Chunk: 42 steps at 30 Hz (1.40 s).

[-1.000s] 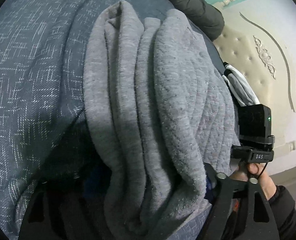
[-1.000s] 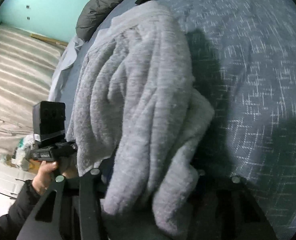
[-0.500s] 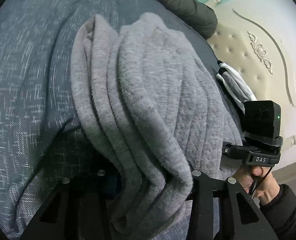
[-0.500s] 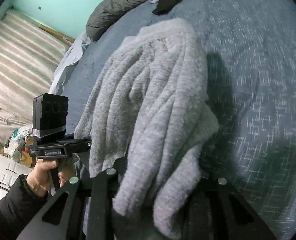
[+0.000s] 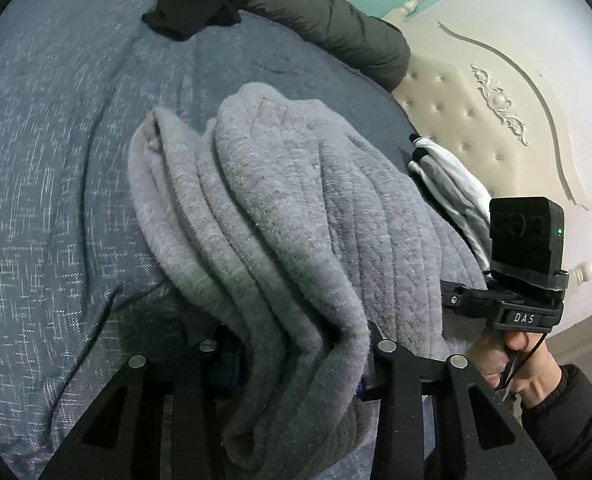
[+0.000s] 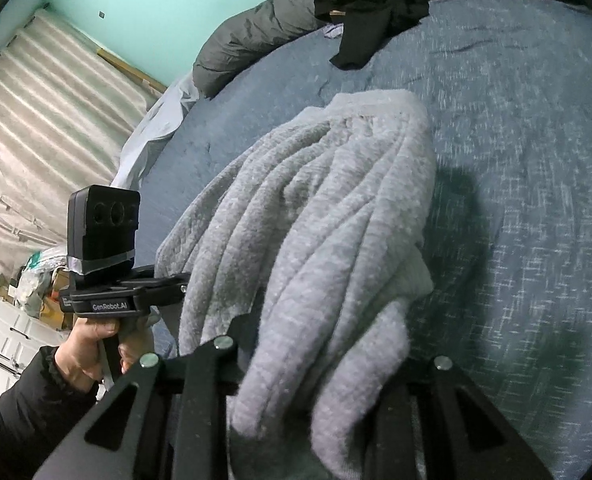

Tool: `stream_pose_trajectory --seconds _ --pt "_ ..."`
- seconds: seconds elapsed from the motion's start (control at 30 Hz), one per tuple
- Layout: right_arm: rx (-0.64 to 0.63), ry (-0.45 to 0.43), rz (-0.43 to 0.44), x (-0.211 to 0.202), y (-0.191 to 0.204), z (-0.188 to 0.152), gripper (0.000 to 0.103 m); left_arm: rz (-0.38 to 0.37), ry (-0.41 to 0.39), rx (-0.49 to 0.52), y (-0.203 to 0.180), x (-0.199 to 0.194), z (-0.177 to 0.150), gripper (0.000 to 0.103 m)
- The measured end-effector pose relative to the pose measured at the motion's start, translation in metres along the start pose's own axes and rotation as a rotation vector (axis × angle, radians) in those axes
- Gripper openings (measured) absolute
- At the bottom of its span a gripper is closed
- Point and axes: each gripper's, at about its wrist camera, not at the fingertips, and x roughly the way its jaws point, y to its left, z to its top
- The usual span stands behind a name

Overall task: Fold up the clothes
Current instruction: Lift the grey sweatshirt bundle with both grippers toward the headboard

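Both grippers (image 5: 292, 360) (image 6: 316, 364) — clamped on bunched grey garment (image 5: 296, 216).

Right gripper (image 6: 308, 360) clamps bunched grey garment (image 6: 316, 216) above blue bedspread (image 6: 516, 160).

1. Blue-grey bedspread (image 5: 56, 200), white flecks.
2. Cream tufted headboard (image 5: 476, 120), carved ornament.
3. Turquoise wall (image 6: 156, 0).
4. Striped bare mattress (image 6: 36, 120) leaning against wall.
5. Cardboard clutter (image 6: 40, 280) beside white drawers.

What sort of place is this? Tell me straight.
Most likely a bedroom: a bed under a blue quilt, a cream tufted headboard, and clothes lying about, such as the black garment.
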Motion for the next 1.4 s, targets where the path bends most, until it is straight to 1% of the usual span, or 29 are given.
stream_pose_trajectory --seconds 0.2,0.33,0.53,0.67,0.97,1.2,1.4 --pt "-0.016 -0.021 -0.015 -0.024 0.005 0.005 0.025 -0.01 -0.009 0.027 -0.026 0.005 0.008 0.041" --pt "-0.024 -0.037 -0.028 -0.042 0.009 0.009 0.025 -0.023 -0.016 0.052 -0.025 -0.026 -0.007 0.04" --pt "-0.035 -0.065 -0.051 -0.078 0.013 0.013 0.025 -0.041 -0.022 0.085 -0.047 -0.043 -0.006 0.041" --pt "-0.041 -0.088 -0.068 -0.105 0.013 0.014 0.025 -0.051 -0.027 0.11 -0.068 -0.045 -0.001 0.041" --pt "-0.054 -0.146 -0.114 -0.177 0.011 0.013 0.025 -0.079 -0.035 0.176 -0.14 -0.031 0.025 0.041" --pt "-0.055 -0.191 -0.149 -0.234 -0.002 0.012 0.025 -0.091 -0.034 0.233 -0.196 -0.022 0.04 0.041" --pt "-0.055 -0.21 -0.201 -0.268 -0.011 0.009 0.025 -0.097 -0.028 0.264 -0.237 -0.008 0.048 0.041"
